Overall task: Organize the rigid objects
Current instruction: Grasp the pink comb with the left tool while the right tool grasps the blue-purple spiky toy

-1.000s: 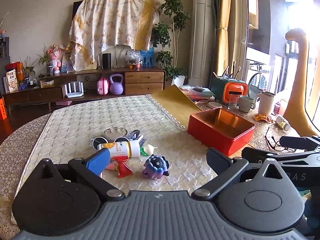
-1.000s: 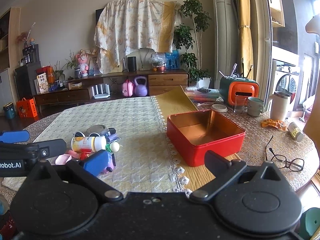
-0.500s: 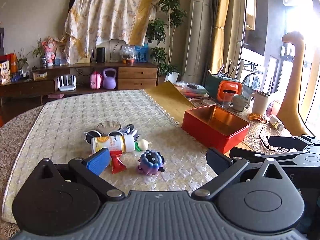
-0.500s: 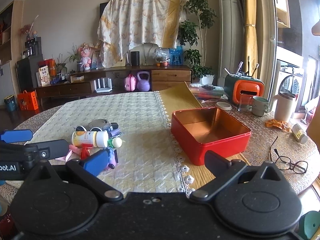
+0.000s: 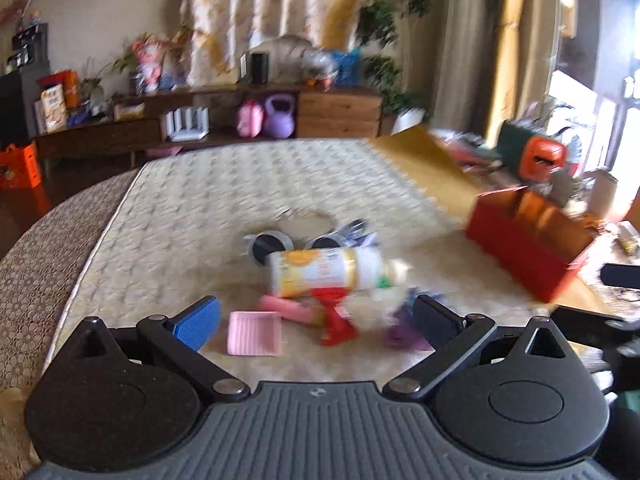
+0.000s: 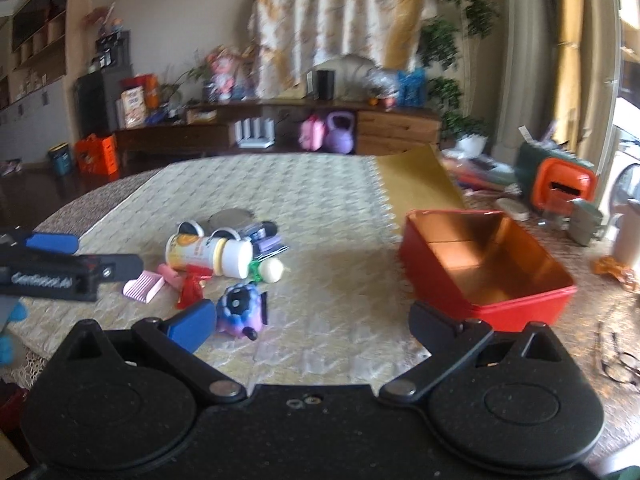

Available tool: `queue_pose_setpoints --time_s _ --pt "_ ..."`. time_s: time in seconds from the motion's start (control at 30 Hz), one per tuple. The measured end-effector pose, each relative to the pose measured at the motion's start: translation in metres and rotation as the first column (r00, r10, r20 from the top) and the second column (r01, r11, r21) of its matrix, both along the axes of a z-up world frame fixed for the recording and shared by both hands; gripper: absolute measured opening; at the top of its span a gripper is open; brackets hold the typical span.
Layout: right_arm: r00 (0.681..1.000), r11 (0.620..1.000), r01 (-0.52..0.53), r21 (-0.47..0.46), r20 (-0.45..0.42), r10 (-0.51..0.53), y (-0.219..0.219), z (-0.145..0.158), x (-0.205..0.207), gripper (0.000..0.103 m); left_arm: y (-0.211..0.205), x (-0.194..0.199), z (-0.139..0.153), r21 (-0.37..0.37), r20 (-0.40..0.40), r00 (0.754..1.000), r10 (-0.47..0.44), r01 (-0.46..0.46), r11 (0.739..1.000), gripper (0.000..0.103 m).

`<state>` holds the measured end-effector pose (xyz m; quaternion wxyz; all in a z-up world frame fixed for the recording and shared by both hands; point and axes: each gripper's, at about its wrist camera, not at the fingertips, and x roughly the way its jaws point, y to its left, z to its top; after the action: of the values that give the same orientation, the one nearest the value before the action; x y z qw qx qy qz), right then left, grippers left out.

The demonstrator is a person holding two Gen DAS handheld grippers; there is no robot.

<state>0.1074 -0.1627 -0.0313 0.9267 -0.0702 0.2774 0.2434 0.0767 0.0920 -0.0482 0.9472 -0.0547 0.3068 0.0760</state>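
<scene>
Clutter around the bottle [image 5: 324, 270] looms closer than before, jaws spread.

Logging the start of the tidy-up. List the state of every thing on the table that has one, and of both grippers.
Red box: open, empty, upright.
Bottle: lying on its side, white cap on.
Purple toy: on the cloth, apart from the box.
Pink comb: lying flat.
Glasses: on the table, beside the box.
Left hand-held gripper: open, holding nothing.
Right hand-held gripper: open, holding nothing.
</scene>
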Motion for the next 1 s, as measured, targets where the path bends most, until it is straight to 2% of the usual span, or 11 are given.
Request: queue_pose_setpoints --time_s 0.13,0.3,0.43,0.6,0.73,0.8,0.83,1.0 --pt "0.998 0.999 -0.037 -0.025 -0.055 0.035 0.015 -0.015 0.024 0.100 0.023 0.022 -0.024 -0.015 -0.070 0.996 0.051 -0.052 0.999 0.103" --pt "0.992 0.996 -0.090 -0.025 -0.094 0.087 0.034 -0.027 0.042 0.098 0.043 0.037 -0.049 -0.071 -0.132 0.987 0.094 -0.104 0.992 0.103" --pt "0.982 0.985 -0.164 -0.055 -0.107 0.158 0.051 -0.040 0.049 0.091 0.046 0.044 -0.061 -0.062 -0.153 0.982 0.107 -0.118 0.991 0.102" --pt "0.975 0.978 -0.193 -0.073 -0.122 0.183 0.068 -0.048 0.054 0.086 0.045 0.046 -0.065 -0.052 -0.133 0.985 0.111 -0.119 0.992 0.102" --pt "0.971 0.975 -0.208 -0.072 -0.135 0.197 0.076 -0.051 0.058 0.080 0.045 0.051 -0.070 -0.049 -0.155 0.981 0.113 -0.122 0.991 0.089" --pt "0.970 0.975 -0.209 -0.072 -0.141 0.197 0.079 -0.052 0.060 0.079 0.044 0.051 -0.070 -0.038 -0.146 0.983 0.115 -0.122 0.992 0.086" --pt "0.970 0.975 -0.210 -0.074 -0.143 0.198 0.080 -0.052 0.060 0.078 0.043 0.051 -0.070 -0.034 -0.144 0.983 0.111 -0.117 0.993 0.080" --pt "0.972 0.978 -0.192 -0.080 -0.153 0.178 0.084 -0.056 0.064 0.072 0.039 0.050 -0.070 -0.005 -0.135 0.985 0.111 -0.112 0.994 0.066"
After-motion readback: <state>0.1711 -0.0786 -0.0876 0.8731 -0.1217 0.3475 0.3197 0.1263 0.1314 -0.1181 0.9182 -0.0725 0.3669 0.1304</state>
